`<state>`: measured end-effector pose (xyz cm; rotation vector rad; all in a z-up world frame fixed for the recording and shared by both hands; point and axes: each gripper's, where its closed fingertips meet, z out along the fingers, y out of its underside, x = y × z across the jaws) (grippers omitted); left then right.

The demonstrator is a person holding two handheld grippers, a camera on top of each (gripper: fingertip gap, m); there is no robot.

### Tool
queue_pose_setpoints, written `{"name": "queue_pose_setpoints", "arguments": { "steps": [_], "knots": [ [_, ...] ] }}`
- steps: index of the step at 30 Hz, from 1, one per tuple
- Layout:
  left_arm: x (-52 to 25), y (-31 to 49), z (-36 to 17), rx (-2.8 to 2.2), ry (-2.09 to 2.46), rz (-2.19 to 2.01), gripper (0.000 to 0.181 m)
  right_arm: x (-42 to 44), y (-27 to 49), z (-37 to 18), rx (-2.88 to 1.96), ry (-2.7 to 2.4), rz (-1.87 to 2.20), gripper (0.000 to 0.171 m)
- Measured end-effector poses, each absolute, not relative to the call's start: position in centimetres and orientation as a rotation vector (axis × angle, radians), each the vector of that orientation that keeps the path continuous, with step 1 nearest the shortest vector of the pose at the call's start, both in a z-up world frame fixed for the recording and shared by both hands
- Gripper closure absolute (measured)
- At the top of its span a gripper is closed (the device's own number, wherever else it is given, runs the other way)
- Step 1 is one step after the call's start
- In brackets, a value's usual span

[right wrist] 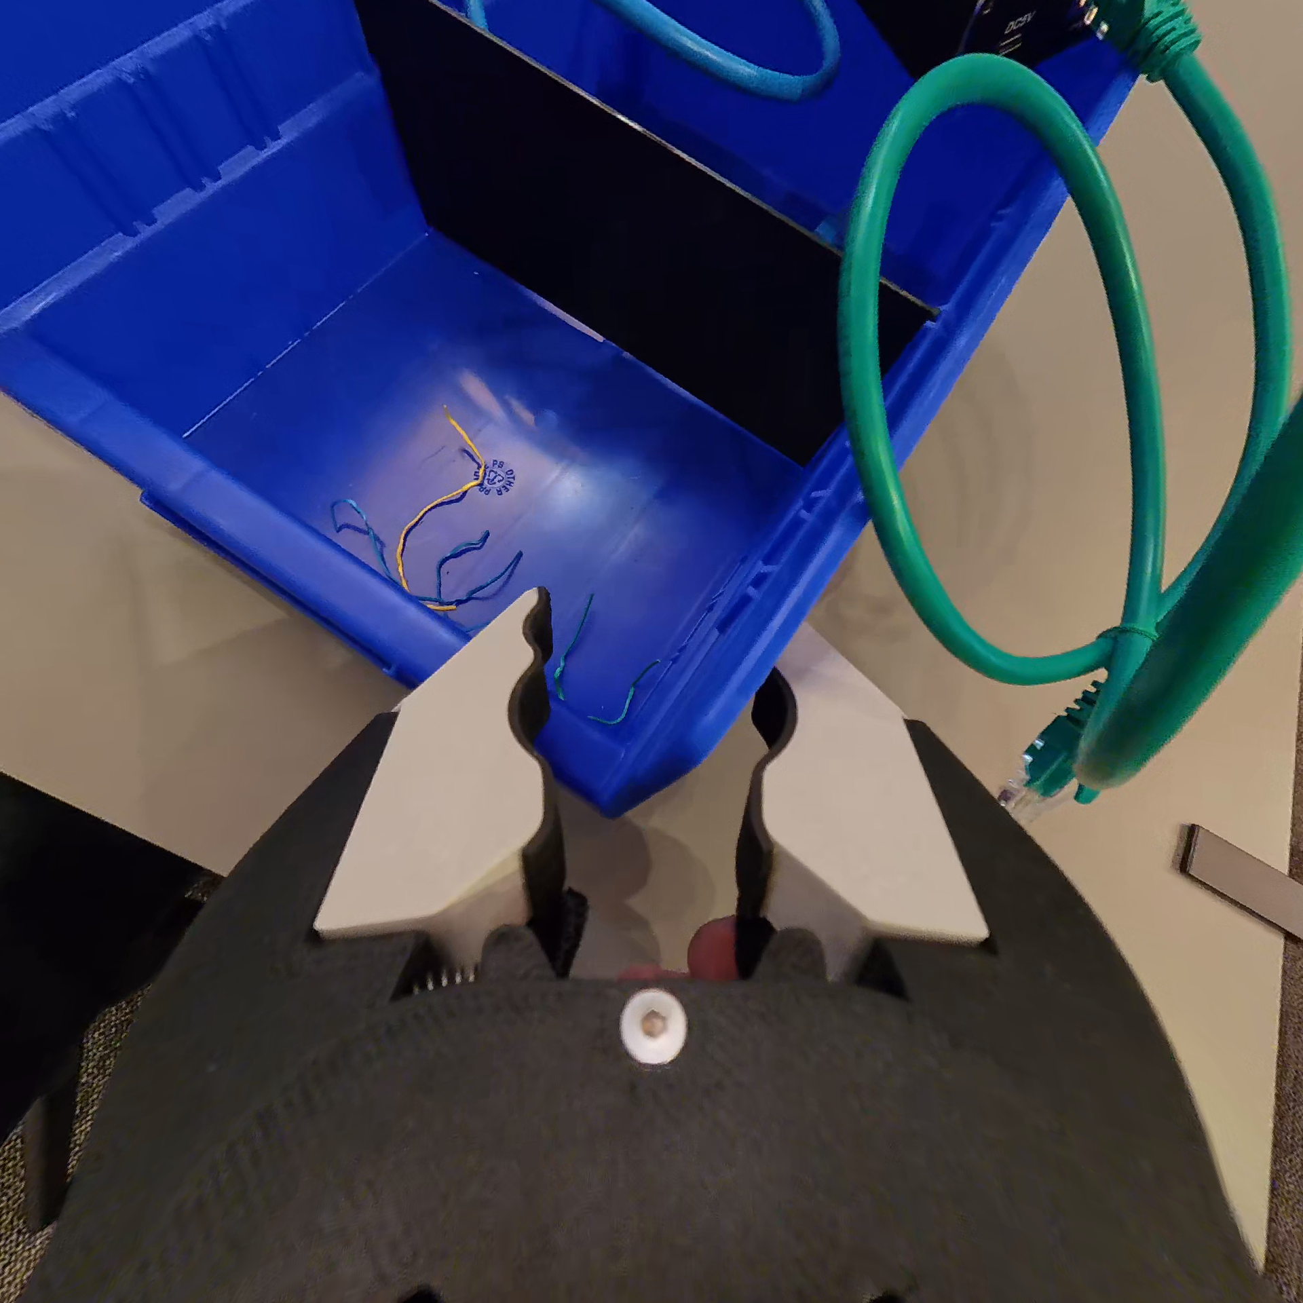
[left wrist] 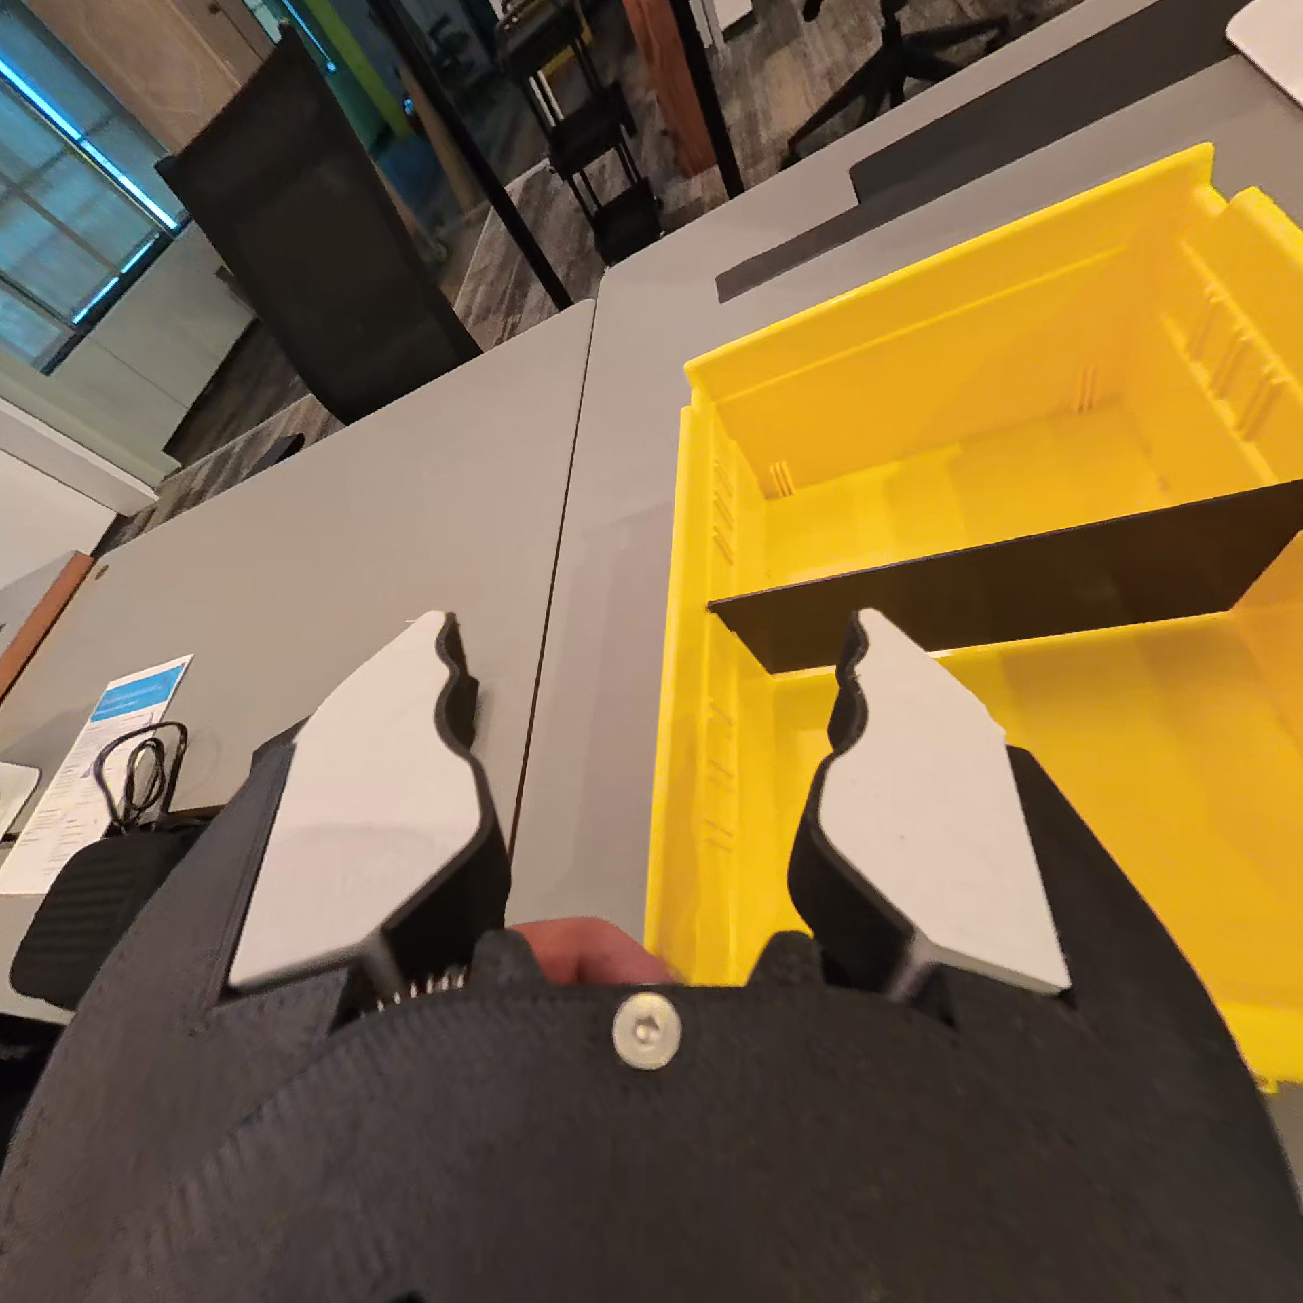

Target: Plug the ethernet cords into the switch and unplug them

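In the right wrist view, a green ethernet cord (right wrist: 867, 366) hangs in loops over the right wall of a blue bin (right wrist: 211, 296). Its upper plug (right wrist: 1163, 35) sits at a black switch (right wrist: 1015, 32) at the top right edge. Its other plug (right wrist: 1043, 768) lies free on the table. A light blue cord (right wrist: 747, 74) loops in the bin's far compartment. My right gripper (right wrist: 656, 656) is open and empty, and straddles the bin's near corner. My left gripper (left wrist: 652, 634) is open and empty, over the left edge of a yellow bin (left wrist: 687, 705).
A black divider (right wrist: 634, 211) splits the blue bin; thin wire scraps (right wrist: 423, 543) lie in its near compartment. The yellow bin has a black divider (left wrist: 1022, 592) too. A black case with a coiled black cable (left wrist: 134, 775) and a paper sheet (left wrist: 106, 740) lie at the left on the grey table (left wrist: 317, 564). The grippers' ends are close to 80 centimeters from one another.
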<state>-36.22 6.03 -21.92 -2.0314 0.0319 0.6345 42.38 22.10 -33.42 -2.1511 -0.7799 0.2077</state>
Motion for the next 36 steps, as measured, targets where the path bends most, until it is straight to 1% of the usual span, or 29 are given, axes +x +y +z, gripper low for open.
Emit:
{"name": "queue_pose_setpoints", "arguments": {
  "steps": [7,13,20,27,32,36],
  "knots": [
    [-37.0,5.2,-20.9,-1.976,-0.026,0.605,0.075,42.1,22.1,-33.4,-2.153,-0.768,0.204,0.117],
    [-38.3,4.6,-20.3,-1.931,-0.039,0.685,0.061,41.9,22.1,-33.4,-2.155,-0.763,0.2,0.117],
    [-40.2,3.9,-21.5,-1.956,-0.073,0.756,0.059,41.7,22.0,-33.4,-2.147,-0.75,0.212,0.117],
    [-40.9,3.7,-23.2,-2.007,-0.102,0.719,0.056,41.5,22.0,-33.4,-2.139,-0.741,0.222,0.117],
    [-40.5,3.9,-22.6,-1.993,-0.083,0.73,0.057,41.5,22.0,-33.4,-2.138,-0.739,0.223,0.117],
    [-41.2,3.8,-23.6,-2.027,-0.1,0.729,0.054,41.5,22.0,-33.4,-2.136,-0.737,0.226,0.117]
  ]
}}
